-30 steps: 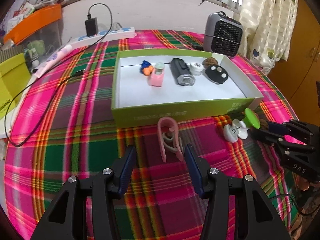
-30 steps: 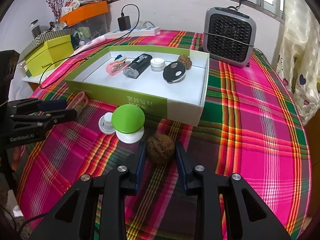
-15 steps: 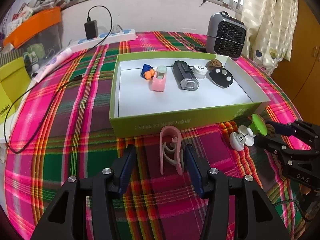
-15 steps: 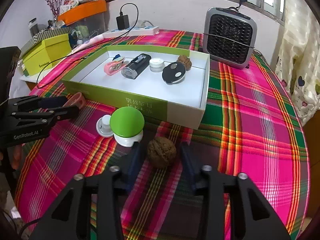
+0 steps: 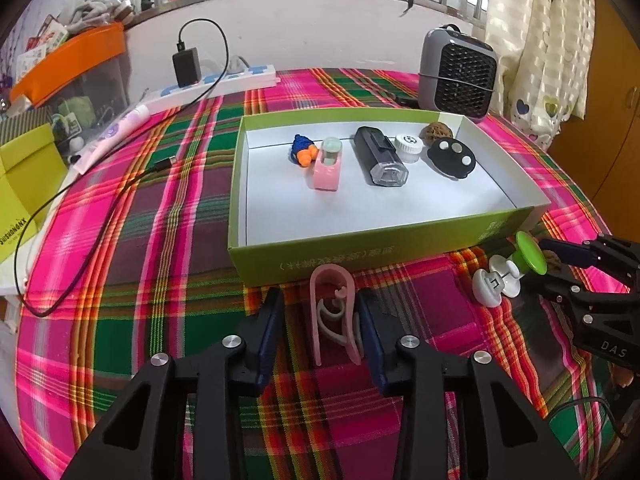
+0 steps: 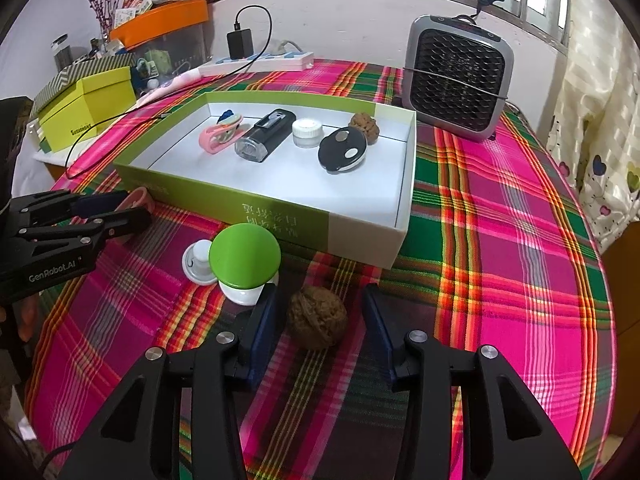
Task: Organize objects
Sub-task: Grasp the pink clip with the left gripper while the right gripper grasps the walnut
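A green open box holds a pink clip, a black device, a white cap, a black remote and a walnut. My left gripper is open around a pink clip lying on the plaid cloth just before the box. My right gripper is open around a walnut on the cloth. A green-and-white mushroom toy lies left of the walnut, touching the right gripper's left finger. The right gripper also shows in the left wrist view, and the left gripper in the right wrist view.
A grey fan heater stands behind the box at the right. A power strip with charger and its cable lie at the back left. A yellow-green box and an orange-lidded bin sit off the table's left.
My right gripper has opened wider around the walnut. My left gripper moved forward, so the pink clip now lies between its fingers.
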`<state>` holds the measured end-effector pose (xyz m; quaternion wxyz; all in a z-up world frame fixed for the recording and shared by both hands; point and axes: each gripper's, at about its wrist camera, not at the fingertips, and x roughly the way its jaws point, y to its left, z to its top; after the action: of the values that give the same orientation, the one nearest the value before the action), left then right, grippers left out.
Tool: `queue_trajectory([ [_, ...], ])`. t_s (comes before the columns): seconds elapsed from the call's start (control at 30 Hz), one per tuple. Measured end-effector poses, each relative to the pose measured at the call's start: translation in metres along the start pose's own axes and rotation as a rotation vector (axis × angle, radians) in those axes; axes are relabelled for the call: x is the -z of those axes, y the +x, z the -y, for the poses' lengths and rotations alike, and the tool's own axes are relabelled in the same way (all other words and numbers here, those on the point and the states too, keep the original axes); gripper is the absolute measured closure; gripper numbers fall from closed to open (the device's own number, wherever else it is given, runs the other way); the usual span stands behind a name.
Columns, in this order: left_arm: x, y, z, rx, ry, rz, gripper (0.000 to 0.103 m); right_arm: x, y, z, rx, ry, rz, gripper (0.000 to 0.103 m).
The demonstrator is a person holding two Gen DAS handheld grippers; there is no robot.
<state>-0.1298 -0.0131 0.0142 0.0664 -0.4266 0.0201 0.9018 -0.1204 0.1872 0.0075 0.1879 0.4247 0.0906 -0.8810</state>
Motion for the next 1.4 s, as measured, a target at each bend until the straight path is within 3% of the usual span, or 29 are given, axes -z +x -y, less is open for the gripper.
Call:
queue_trajectory([
  [0.4,-0.0003,0.0002,-0.0037,-0.012,-0.006,0.003,0.081,-0.0004,0.0002,0.0011,0.006,0.011,0.003,0.065],
  [0.57,-0.0003,0.0002,-0.0056,-0.005,-0.011,0.005,0.081,-0.0006,-0.0003,0.0028,0.01,0.019,0.004,0.073],
  [1.4,-0.0001,-0.0013,-0.005,-0.002,-0.019,0.004,0.082,-0.0004,0.0002,0.0032,0.013,0.02,0.005,0.073],
])
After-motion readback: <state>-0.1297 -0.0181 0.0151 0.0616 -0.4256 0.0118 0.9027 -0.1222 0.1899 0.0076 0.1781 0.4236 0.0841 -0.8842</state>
